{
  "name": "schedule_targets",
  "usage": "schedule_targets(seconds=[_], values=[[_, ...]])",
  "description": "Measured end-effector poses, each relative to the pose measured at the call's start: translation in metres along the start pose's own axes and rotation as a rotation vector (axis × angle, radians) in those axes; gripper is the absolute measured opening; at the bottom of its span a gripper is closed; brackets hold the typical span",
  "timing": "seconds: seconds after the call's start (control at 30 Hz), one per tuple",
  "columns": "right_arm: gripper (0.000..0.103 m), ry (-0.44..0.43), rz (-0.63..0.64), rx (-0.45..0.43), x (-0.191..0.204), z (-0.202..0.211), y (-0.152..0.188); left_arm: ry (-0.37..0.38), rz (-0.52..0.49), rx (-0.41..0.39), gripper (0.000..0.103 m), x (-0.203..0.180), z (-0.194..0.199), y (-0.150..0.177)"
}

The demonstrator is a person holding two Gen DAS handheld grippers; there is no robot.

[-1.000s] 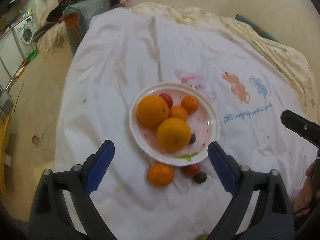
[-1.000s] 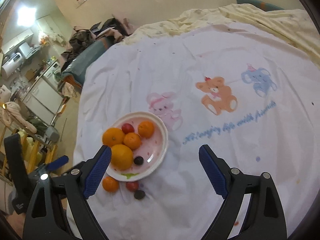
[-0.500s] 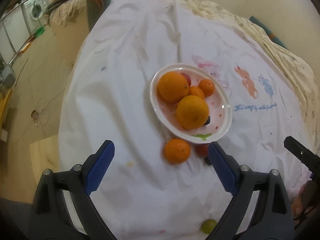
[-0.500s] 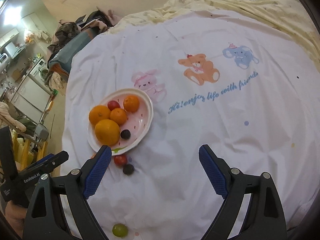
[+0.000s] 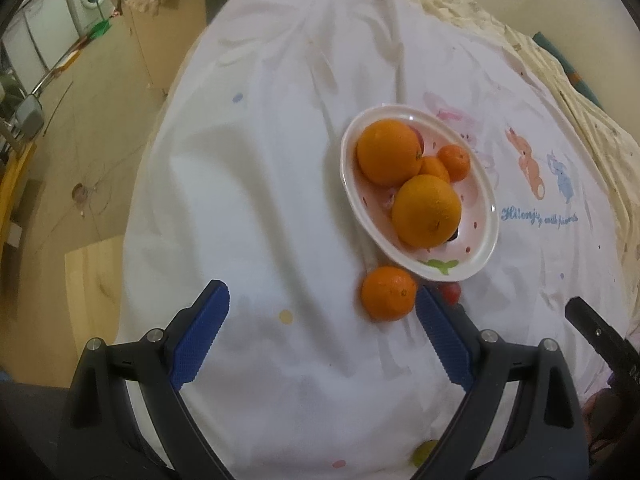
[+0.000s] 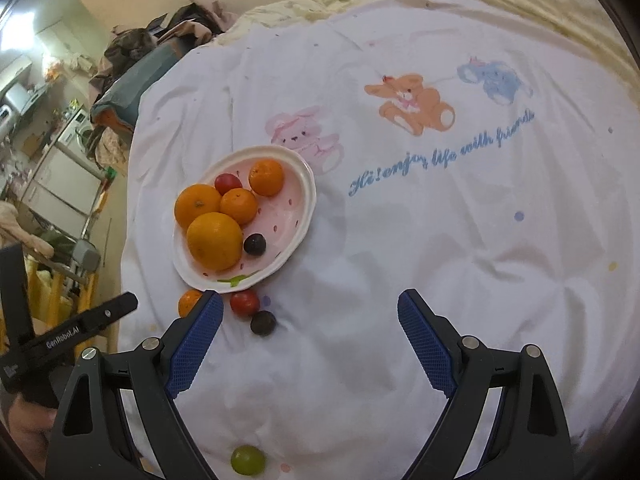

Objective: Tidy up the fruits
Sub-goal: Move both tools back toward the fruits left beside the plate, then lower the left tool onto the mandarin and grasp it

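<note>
The loose mandarin (image 5: 387,293) lies on the white sheet (image 5: 260,200) just beside the near rim of the pink dish (image 5: 490,216), close to the left gripper (image 5: 322,322), whose jaws are spread and empty. A good pick likely means centring the jaws on it and closing gently (round fruit rolls on soft cloth). The right gripper (image 6: 310,326) is likewise spread, holding nothing. Counted: six fruits in the dish, four outside: mandarin, red fruit (image 6: 244,302), dark fruit (image 6: 263,322), green grape (image 6: 248,459).

1. Left black tongs with blue ribbed pads (image 5: 322,328): jaws spread wide, holding nothing, angled downward.
2. Right black tongs with blue ribbed pads (image 6: 310,336): jaws likewise spread wide, empty.
</note>
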State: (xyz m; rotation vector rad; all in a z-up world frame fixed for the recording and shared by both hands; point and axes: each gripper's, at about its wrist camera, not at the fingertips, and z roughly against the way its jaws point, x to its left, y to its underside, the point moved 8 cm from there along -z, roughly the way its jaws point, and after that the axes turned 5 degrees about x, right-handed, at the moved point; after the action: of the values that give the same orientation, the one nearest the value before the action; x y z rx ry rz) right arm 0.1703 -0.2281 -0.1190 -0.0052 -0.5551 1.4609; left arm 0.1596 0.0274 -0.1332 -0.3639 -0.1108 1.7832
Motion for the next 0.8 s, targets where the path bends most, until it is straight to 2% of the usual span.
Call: schedule_targets(seconds=[0.3, 0.43, 0.67, 0.8], values=[[0.091, -0.019, -0.058, 0.045, -0.015, -0.018, 0.003, -0.020, -0.121, 0.066, 0.091, -0.033, -0.029, 0.011], [0.091, -0.060, -0.087, 0.085, -0.015, -0.026, 0.006, -0.048, -0.171, 0.097, 0.084, -0.048, -0.045, 0.013], [0.091, -0.049, -0.025, 0.090, -0.008, -0.031, 0.006, -0.101, -0.199, 0.100, 0.084, -0.059, -0.060, 0.004], [0.091, -0.075, -0.025, 0.092, -0.007, -0.032, 0.003, -0.136, -0.218, 0.100, 0.076, -0.059, -0.063, 0.003]])
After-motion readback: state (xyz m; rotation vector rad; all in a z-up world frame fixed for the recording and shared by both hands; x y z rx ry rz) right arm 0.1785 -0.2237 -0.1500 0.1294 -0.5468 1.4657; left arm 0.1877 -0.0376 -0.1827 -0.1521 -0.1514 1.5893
